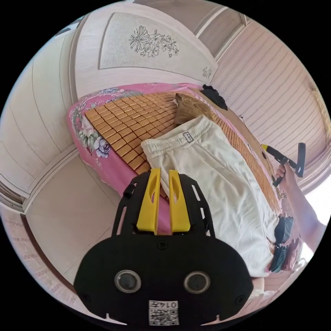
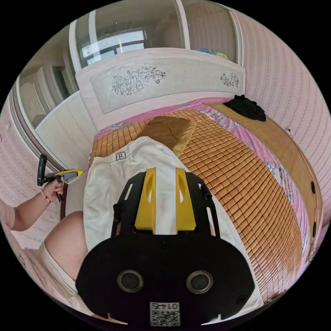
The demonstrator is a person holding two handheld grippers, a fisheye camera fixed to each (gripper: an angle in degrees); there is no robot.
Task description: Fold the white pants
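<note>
The white pants (image 1: 213,172) lie flat on the bamboo mat (image 1: 131,117) of a bed, with the elastic waistband and a small label toward the headboard. My left gripper (image 1: 164,171) hovers off the bed's side near the waistband corner. Its yellow jaws stand a narrow gap apart with nothing between them. My right gripper (image 2: 165,169) hangs above the white pants (image 2: 113,179), jaws a little apart and empty. A hand holds the right gripper (image 1: 263,147) beyond the far side of the bed, and the left gripper (image 2: 81,171) shows in a hand at the left.
A brown garment (image 2: 169,131) lies beside the waistband, near the carved headboard (image 2: 155,82). A black garment (image 2: 246,107) sits at the bed's far corner by the wall. Dark items (image 1: 284,229) lie near the pants' leg end. A person's leg (image 2: 65,238) is at the bed's edge.
</note>
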